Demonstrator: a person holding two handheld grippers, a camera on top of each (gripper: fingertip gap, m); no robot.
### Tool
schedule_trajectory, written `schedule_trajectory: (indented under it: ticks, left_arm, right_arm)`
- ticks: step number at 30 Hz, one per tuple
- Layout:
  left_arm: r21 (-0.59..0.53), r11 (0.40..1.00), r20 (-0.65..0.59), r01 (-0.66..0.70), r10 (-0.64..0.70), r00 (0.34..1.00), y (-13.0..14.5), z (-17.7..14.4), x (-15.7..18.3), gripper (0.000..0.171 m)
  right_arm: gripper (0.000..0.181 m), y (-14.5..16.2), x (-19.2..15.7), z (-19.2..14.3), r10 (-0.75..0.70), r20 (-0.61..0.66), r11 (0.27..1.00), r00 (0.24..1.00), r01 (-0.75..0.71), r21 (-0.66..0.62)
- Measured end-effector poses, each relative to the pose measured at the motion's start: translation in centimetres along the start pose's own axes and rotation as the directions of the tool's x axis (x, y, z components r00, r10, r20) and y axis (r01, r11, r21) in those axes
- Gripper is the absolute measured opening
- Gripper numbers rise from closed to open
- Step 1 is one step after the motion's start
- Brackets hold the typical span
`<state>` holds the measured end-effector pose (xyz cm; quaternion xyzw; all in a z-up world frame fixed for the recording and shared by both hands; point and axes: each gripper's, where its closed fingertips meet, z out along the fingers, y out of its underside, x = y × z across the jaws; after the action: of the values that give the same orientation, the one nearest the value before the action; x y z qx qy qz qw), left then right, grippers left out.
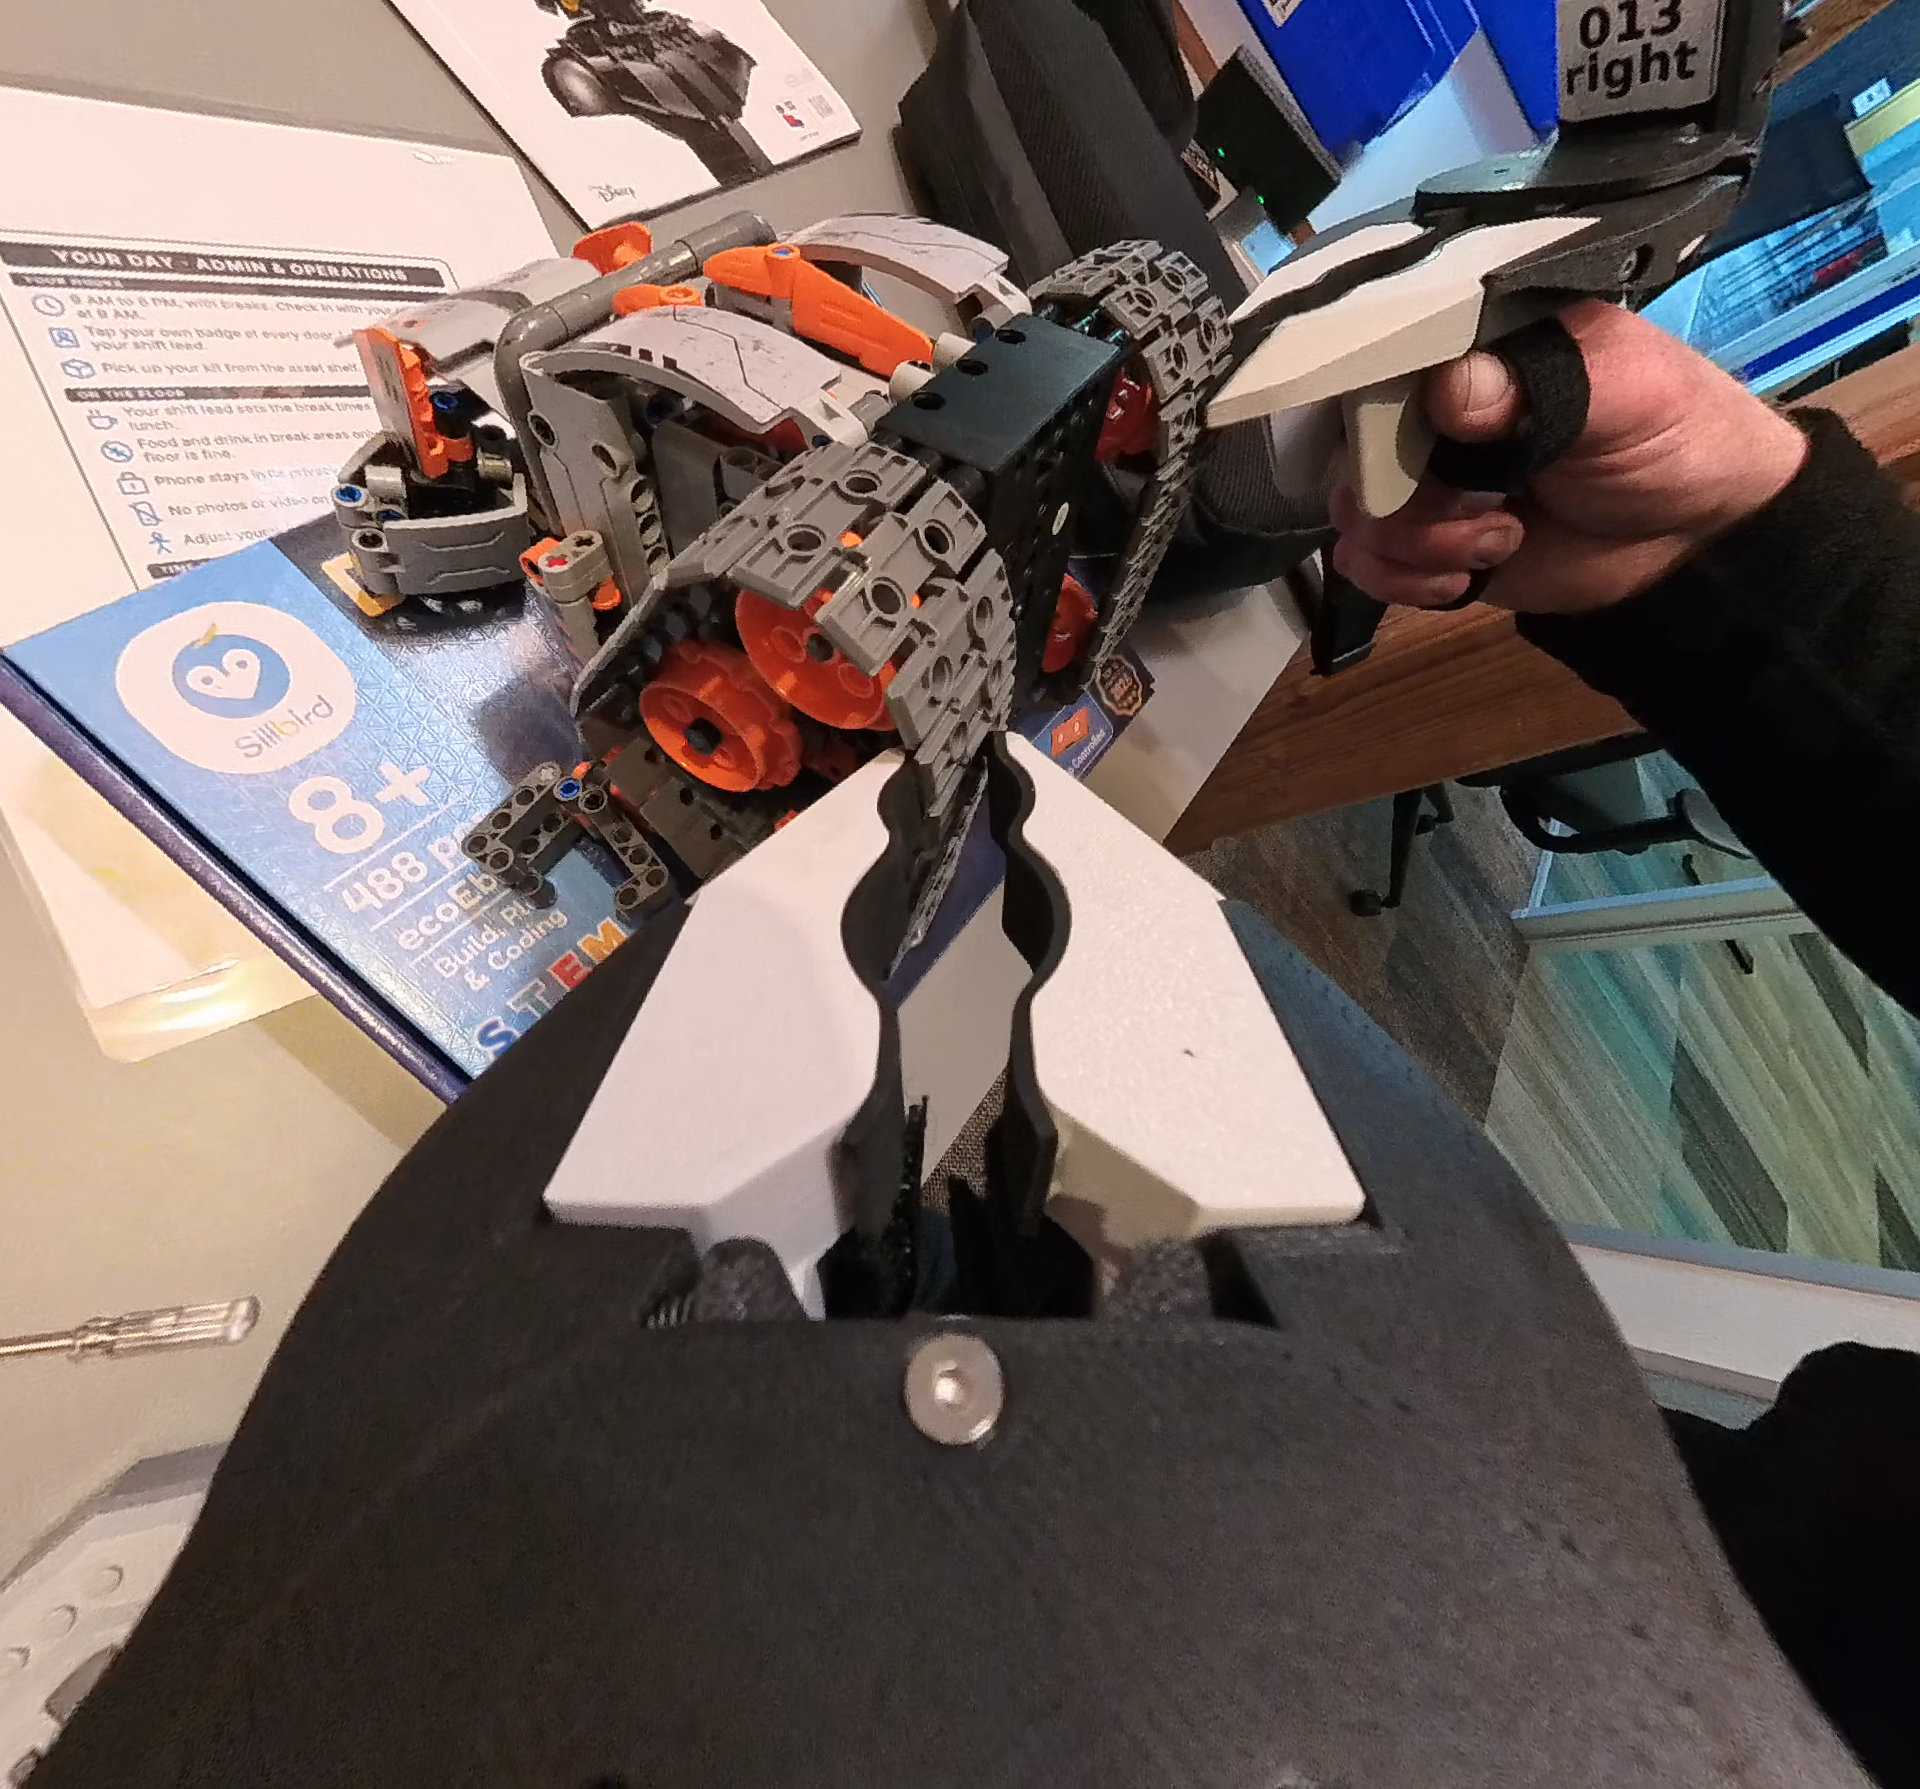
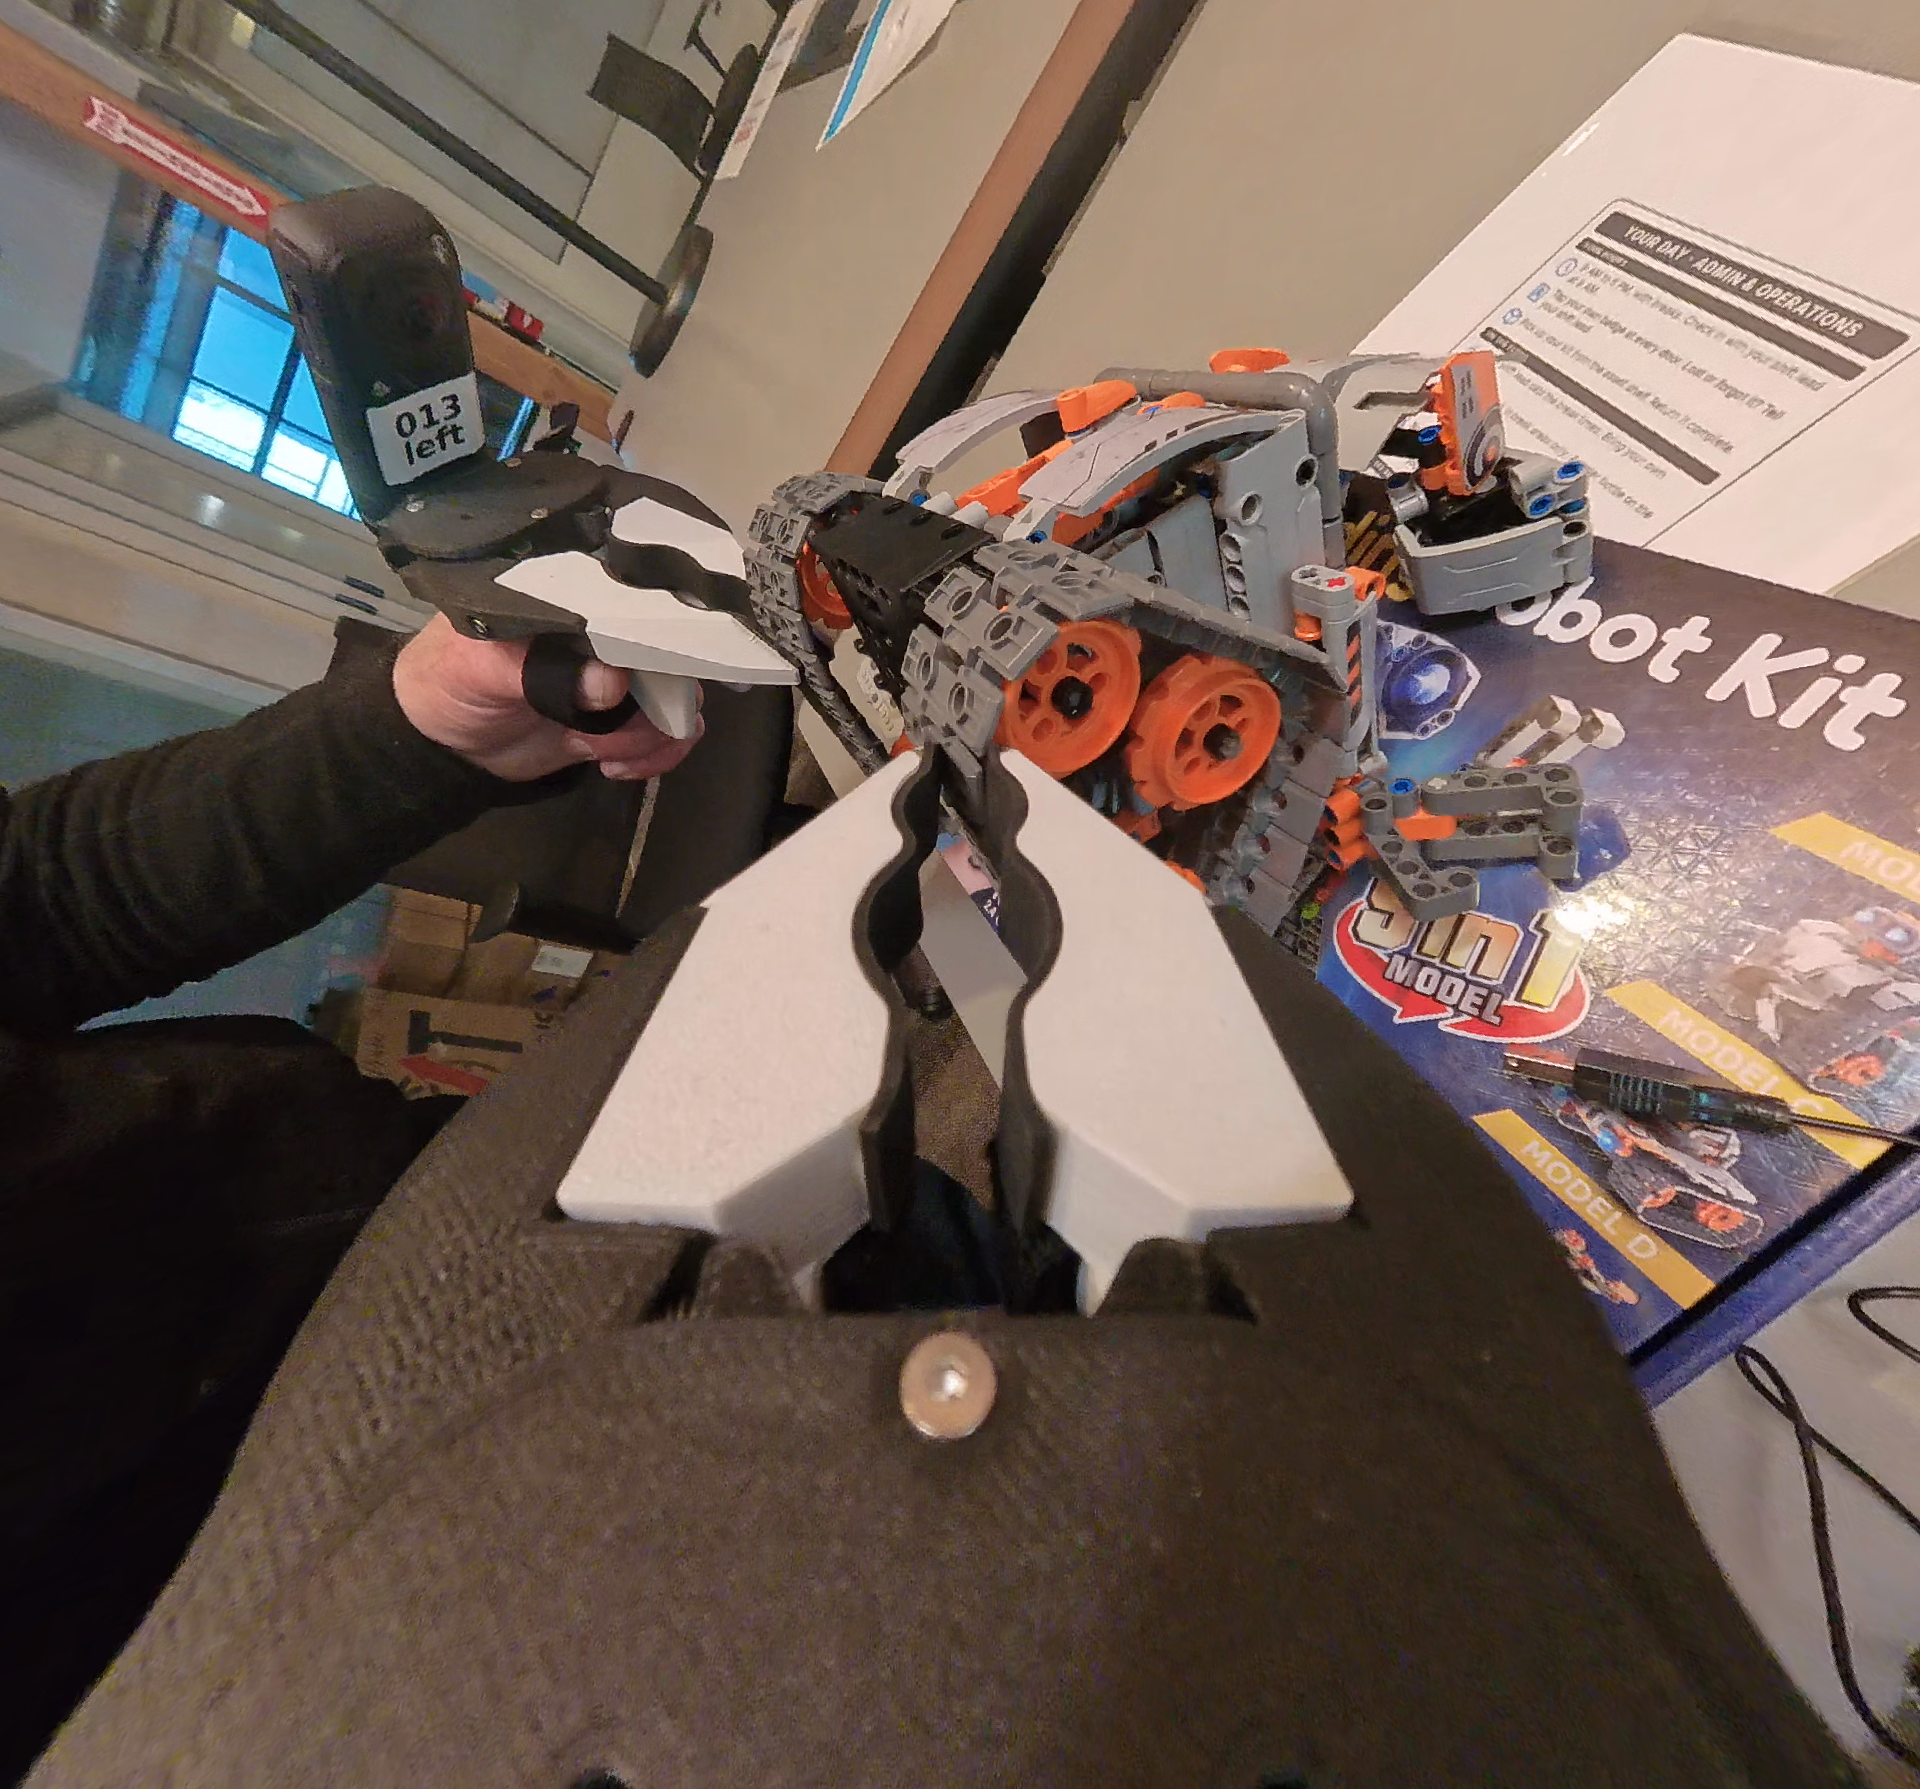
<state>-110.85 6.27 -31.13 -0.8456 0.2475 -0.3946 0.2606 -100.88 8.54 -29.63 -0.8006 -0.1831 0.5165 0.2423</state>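
The left tongs (image 1: 951,773) are clamped on the grey track links at one side of a grey, orange and black brick-built tracked vehicle (image 1: 790,492), the tips pinching a strip of links below the orange wheels (image 1: 717,711). The right tongs (image 2: 956,763) are likewise closed on the track of the other side, just beside two orange wheels (image 2: 1132,711) seen from its own camera. Each device is gripped by a person's hand (image 1: 1579,482) in a dark sleeve, a finger in the trigger loop. The vehicle is tilted, its tracked end raised between the two tongs, its far end resting on a blue kit box (image 1: 270,773) that lies on the pale counter (image 1: 208,1168). A printed white sheet (image 1: 229,305) lies behind the box, and a booklet (image 1: 582,4) with a dark helmeted figure farther back. A small screwdriver (image 2: 1662,1085) with a black handle rests on the box near the right tongs.
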Motion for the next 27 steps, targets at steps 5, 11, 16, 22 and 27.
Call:
schedule_trajectory:
  ticks: [5, 11, 16, 22, 27]
  left_arm:
    - [0.002, 1.000, -0.003, 0.001, -0.001, 1.000, -0.6, -0.1, -0.2, 0.008]
    - [0.009, 1.000, -0.015, 0.016, -0.016, 1.000, -1.5, -0.2, -0.3, 0.008]
    - [0.013, 0.999, -0.029, 0.038, -0.038, 0.999, -2.1, -0.3, -0.3, 0.008]
    - [0.021, 0.996, -0.054, 0.088, -0.087, 0.995, -3.1, -0.6, -0.6, 0.007]
    - [0.012, 0.991, -0.084, 0.133, -0.132, 0.988, -3.7, -0.8, -0.6, 0.007]
  right_arm:
    - [0.005, -0.5, 0.1, 0.1, 0.024, 0.012, 1.000, 1.000, -0.024, 0.004]
    - [0.005, -1.3, 0.1, 0.1, 0.038, 0.022, 0.999, 0.999, -0.038, 0.008]
    - [0.005, -2.0, 0.4, 0.2, 0.067, 0.032, 0.998, 0.997, -0.068, 0.013]
    - [0.004, -2.9, 0.5, 0.3, 0.122, 0.047, 0.992, 0.991, -0.122, 0.012]
    - [0.005, -3.3, 0.7, 0.4, 0.149, 0.048, 0.989, 0.988, -0.150, 0.008]
